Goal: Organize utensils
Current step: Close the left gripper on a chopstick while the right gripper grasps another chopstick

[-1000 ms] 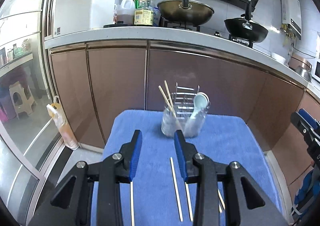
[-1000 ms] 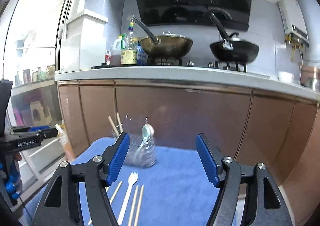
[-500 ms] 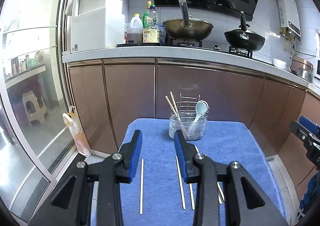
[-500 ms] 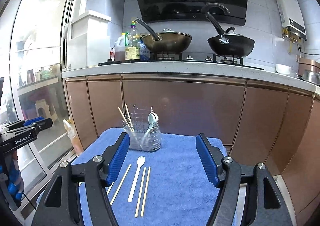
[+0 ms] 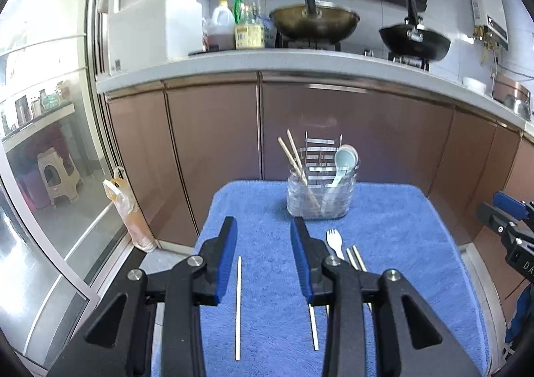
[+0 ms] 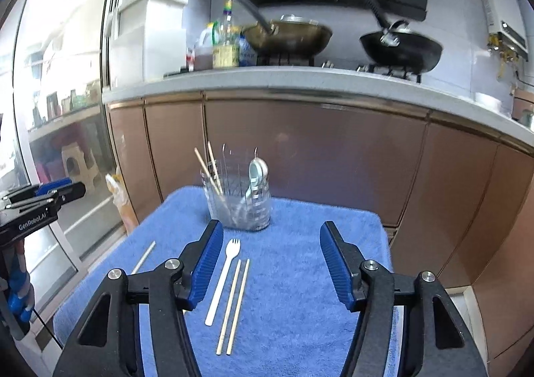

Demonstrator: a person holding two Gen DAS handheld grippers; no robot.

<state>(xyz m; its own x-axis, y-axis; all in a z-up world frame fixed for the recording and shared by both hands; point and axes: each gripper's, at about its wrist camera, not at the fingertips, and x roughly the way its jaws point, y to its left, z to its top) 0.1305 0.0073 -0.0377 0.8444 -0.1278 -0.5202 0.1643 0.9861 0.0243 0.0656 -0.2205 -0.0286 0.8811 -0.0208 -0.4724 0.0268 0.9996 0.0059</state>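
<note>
A clear utensil holder (image 5: 319, 196) with a wire rack stands at the far side of a blue towel (image 5: 273, 327); it holds two chopsticks (image 5: 295, 160) and a pale spoon (image 5: 343, 161). It also shows in the right wrist view (image 6: 238, 206). Loose on the towel lie a white fork (image 6: 223, 280), a pair of chopsticks (image 6: 235, 305) and single sticks (image 5: 238, 307), (image 5: 313, 327). My left gripper (image 5: 263, 260) is open and empty above the towel, one stick between its jaws. My right gripper (image 6: 272, 270) is wide open and empty, the fork and chopstick pair between its jaws.
Brown cabinets (image 5: 217, 133) and a white counter (image 5: 300, 63) rise behind the towel, with a wok (image 5: 313, 21), a black pan (image 5: 414, 41) and bottles (image 5: 247, 26). A glass door (image 5: 43, 143) is at the left, with a plastic bag (image 5: 125, 213) on the floor.
Both grippers have pulled back and up from the holder, so more of the towel and the loose utensils show. Neither gripper has taken hold of anything.
</note>
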